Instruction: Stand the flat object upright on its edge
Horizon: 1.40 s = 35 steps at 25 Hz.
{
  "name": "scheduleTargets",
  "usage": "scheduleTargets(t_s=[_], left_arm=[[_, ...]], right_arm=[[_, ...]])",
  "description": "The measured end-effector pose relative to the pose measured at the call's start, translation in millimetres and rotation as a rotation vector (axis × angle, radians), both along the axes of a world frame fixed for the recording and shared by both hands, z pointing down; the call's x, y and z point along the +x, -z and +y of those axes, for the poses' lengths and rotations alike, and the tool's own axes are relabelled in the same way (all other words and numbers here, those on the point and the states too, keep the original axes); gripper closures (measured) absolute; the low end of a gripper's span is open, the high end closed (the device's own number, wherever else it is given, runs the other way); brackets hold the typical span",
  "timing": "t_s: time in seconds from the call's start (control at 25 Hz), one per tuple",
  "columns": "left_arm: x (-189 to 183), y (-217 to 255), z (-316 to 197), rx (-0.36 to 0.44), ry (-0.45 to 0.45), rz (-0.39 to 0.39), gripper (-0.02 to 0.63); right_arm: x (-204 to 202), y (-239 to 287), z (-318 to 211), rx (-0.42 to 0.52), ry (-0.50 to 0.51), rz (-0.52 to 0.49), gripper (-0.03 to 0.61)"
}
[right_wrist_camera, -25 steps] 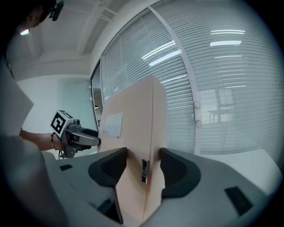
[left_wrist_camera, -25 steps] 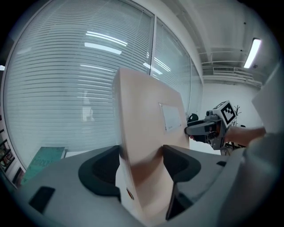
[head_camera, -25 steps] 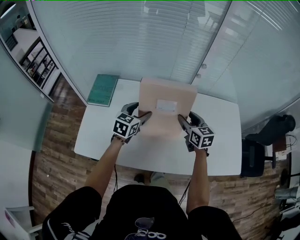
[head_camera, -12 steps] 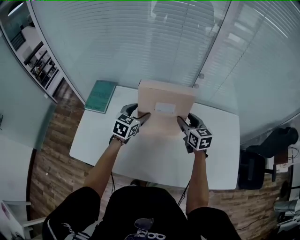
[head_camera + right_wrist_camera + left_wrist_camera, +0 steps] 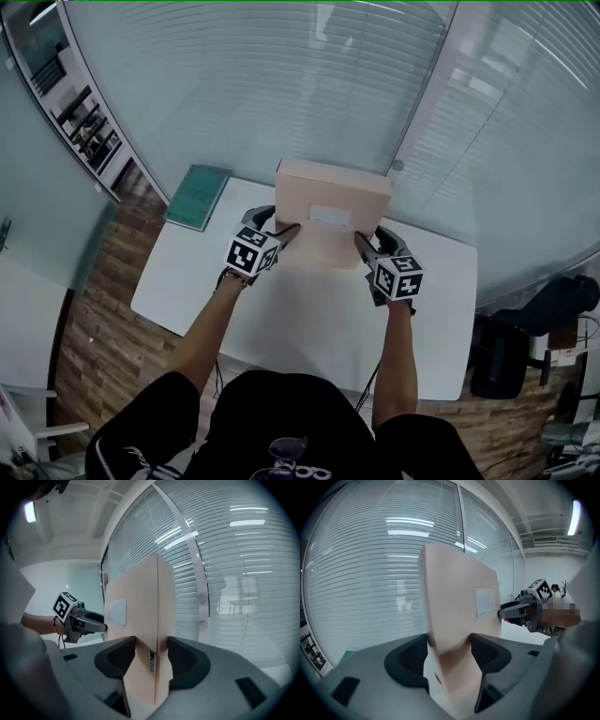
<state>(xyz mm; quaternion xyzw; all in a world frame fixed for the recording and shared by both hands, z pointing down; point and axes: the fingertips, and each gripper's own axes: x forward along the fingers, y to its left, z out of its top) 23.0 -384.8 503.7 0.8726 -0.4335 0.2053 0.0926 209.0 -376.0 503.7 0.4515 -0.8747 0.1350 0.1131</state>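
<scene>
A flat tan cardboard box (image 5: 333, 211) with a white label (image 5: 330, 217) stands nearly upright on its long edge at the far side of the white table (image 5: 309, 319). My left gripper (image 5: 289, 231) is shut on the box's left edge. In the left gripper view the box (image 5: 459, 620) fills the gap between the jaws of the left gripper (image 5: 450, 653). My right gripper (image 5: 361, 240) holds the right edge; its jaws are closing and both pads touch the box (image 5: 140, 620) where the right gripper (image 5: 151, 656) clamps it.
A green book (image 5: 197, 197) lies at the table's far left corner. A glass wall with blinds (image 5: 281, 84) rises right behind the table. A dark office chair (image 5: 506, 361) stands on the wooden floor to the right.
The box has tipped a little nearer to vertical, with both grippers still on its side edges. The head view has drifted slightly.
</scene>
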Motion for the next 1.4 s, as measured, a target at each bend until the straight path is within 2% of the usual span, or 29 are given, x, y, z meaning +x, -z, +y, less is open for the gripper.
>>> scheduleTargets(t_s=[0.16,0.36,0.64,1.4], left_arm=[[5.1,0.6,-9.4,-0.001,0.011,-0.01,0.305],[-7.6,0.6,-36.6,-0.003,0.003,-0.015,0.307],[-2.7,-4.4,-41.7,-0.002,-0.026,-0.016,0.307],[-51.8,-1.9,-89.0,0.004,-0.078,-0.009,0.308]], right_arm=[[5.6,-0.4,-9.7,-0.001,0.012,-0.001,0.347],[-7.0,-1.0,-34.1,-0.009,0.003,-0.002,0.348],[-2.4,-4.8,-34.8,-0.008,-0.027,-0.001,0.351],[-52.3,4.1,-69.9,0.005,-0.085,0.041,0.353]])
